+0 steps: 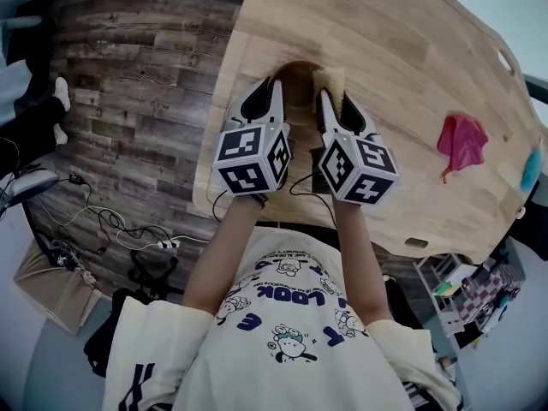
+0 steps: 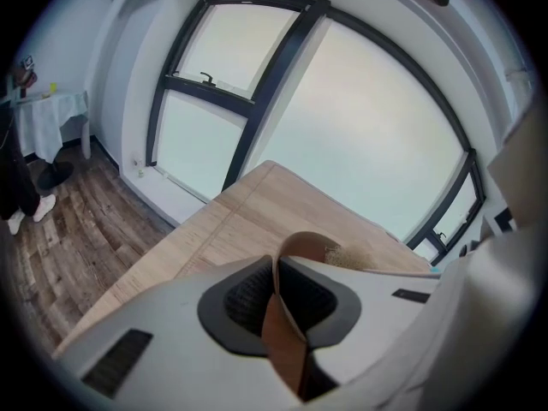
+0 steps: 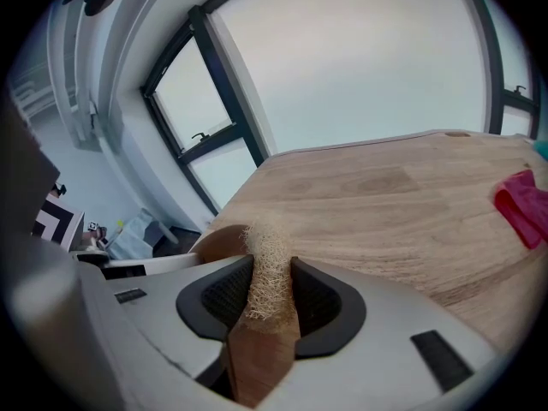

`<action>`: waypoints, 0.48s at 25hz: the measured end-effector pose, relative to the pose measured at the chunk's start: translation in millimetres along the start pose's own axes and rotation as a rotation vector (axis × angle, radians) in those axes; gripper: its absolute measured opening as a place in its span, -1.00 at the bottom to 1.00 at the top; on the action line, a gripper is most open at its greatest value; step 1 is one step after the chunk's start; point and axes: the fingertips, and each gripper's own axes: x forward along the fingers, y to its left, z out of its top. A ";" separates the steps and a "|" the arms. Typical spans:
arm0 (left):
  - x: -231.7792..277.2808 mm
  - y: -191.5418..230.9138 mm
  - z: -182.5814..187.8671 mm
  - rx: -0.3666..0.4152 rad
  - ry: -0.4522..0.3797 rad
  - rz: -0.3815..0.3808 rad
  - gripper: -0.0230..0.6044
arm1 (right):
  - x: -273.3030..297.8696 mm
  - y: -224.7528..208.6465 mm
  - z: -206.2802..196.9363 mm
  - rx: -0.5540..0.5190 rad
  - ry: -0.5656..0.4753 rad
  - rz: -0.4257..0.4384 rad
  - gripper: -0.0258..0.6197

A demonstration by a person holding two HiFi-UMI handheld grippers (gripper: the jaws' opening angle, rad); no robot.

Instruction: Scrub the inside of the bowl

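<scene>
Wooden, brown and thin-walled, the bowl (image 1: 297,77) sits on the pale plank table (image 1: 411,67) straight ahead of me, at the tips of both grippers. My left gripper (image 2: 278,272) has its jaws nearly together, pinching the bowl's wall. In the left gripper view the curved brown rim rises between the two dark pads (image 2: 248,302), one pad inside the bowl and one outside. The wall runs edge-on down through the narrow gap.

My right gripper (image 3: 267,276) is clamped on a straw-coloured fibrous scrubber (image 3: 267,268), which fills the space between its pads (image 3: 318,302) and sticks up past the jaw tips. Under the fibres a brown slab sits in the same gap. I cannot tell whether that is part of the scrubber or the bowl's wall. From the head view the scrubber lies at the bowl's right-hand edge, touching or just over the rim. In the right gripper view the bowl's rounded side shows just left of the jaws.

A pink cloth (image 1: 462,139) lies on the table well to the right, apart from everything else.
</scene>
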 end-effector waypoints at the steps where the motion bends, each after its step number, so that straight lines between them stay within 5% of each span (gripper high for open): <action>1: -0.9 0.6 -0.8 -0.016 -0.006 0.012 -0.76 | -0.7 -0.2 -1.0 0.006 0.001 -0.007 -0.53; 12: -9.3 8.0 -8.1 -0.156 -0.039 0.065 -0.74 | -8.2 3.6 -13.5 0.043 0.025 -0.024 -0.53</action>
